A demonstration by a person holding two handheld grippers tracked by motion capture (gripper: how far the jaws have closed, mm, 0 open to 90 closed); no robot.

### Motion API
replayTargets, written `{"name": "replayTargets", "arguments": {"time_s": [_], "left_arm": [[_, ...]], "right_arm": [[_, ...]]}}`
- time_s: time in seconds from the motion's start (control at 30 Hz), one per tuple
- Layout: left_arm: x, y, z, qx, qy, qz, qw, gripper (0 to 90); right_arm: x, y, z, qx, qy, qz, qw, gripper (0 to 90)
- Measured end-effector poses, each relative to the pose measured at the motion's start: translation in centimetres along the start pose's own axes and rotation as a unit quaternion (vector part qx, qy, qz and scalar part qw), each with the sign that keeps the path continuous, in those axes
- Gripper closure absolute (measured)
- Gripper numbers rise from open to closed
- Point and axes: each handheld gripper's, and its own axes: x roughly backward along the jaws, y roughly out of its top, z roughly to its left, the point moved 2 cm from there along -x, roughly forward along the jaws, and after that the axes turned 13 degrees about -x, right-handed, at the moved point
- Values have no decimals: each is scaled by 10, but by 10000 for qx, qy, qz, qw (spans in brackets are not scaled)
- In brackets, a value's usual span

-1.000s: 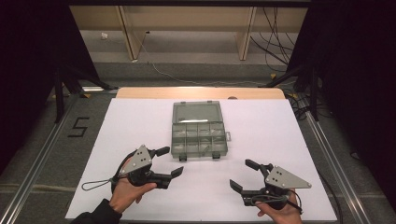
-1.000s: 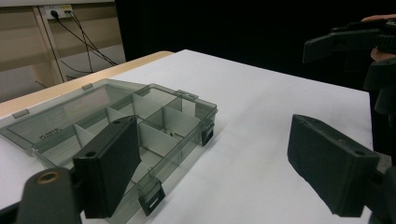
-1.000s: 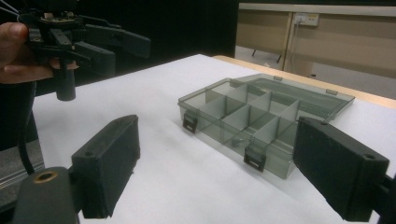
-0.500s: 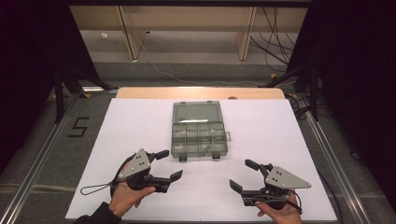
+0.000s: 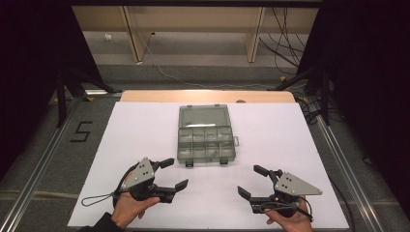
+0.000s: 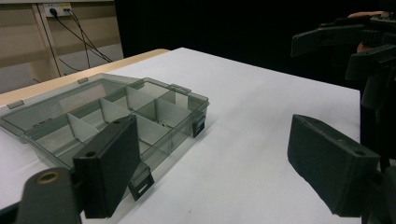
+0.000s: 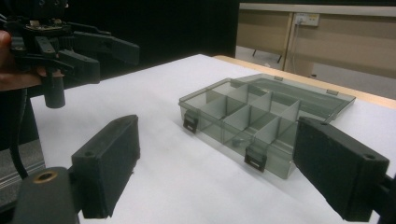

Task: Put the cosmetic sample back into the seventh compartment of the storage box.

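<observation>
Holding our left gripper [image 5: 170, 173] just above the desk [image 5: 270, 130], we keep its jaws spread wide with nothing between them. Our right gripper [image 5: 252, 181] sits well apart to its right, jaws likewise wide and empty, a grey plate [image 5: 295, 184] on top. Ahead of both grippers, between them and a little beyond the jaw tips, lies the box [image 5: 205, 135], a smoky clear organiser with its lid [image 5: 203, 116] folded back flat on the far side. From the left gripper view the box [image 6: 116, 116] is ahead and to the left; from the right gripper view the box [image 7: 261, 123] is ahead and slightly right. White dividers [image 7: 246, 114] split it into compartments, and two dark latches [image 7: 254, 160] hang on its near wall.
</observation>
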Motion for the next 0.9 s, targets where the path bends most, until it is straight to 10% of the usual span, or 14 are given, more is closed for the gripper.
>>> {"name": "replayTargets", "arguments": {"time_s": [0.9], "left_arm": [[17,-7,2,-66,231,-40,9997,158]], "right_arm": [[0,0,0,44,4,46,10000,161]]}}
